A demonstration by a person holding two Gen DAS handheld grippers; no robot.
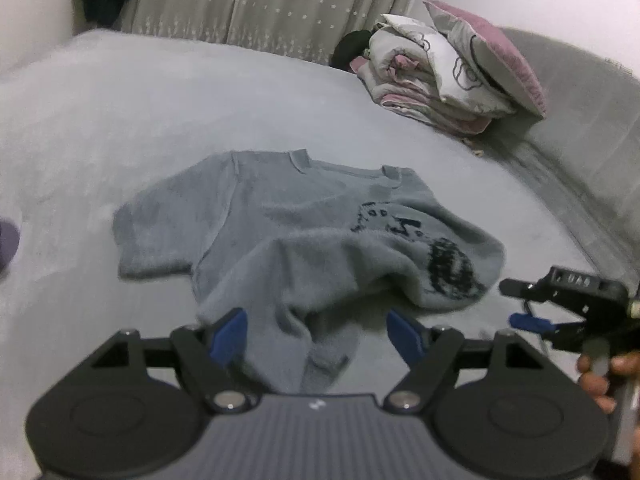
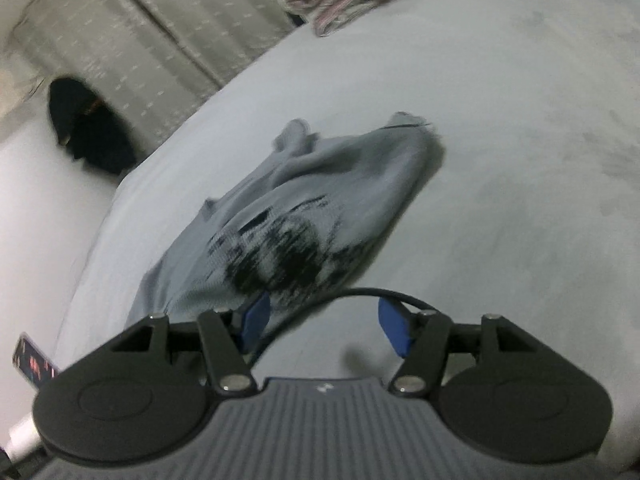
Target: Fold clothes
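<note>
A grey T-shirt (image 1: 280, 224) with a black print lies on the grey bed (image 1: 120, 120), collar toward the far side, its lower part bunched and turned over on itself. My left gripper (image 1: 318, 336) stands open just over the shirt's near edge; cloth shows between its blue pads (image 1: 230, 336) but neither pad presses on it. My right gripper (image 1: 532, 308) is at the right, held by a hand (image 1: 600, 376), and open. In the blurred right wrist view the shirt (image 2: 300, 200) lies ahead of the open right gripper (image 2: 325, 324), nothing clamped, with a black cable (image 2: 360, 292) arcing across the gap.
A pile of folded bedding (image 1: 432, 84) with a pink pillow (image 1: 504, 56) sits at the far right by a grey padded headboard (image 1: 584, 128). A patterned curtain (image 1: 260, 0) hangs behind the bed. A phone (image 2: 34, 362) lies at the lower left, and a dark object (image 2: 88, 132) beyond the bed.
</note>
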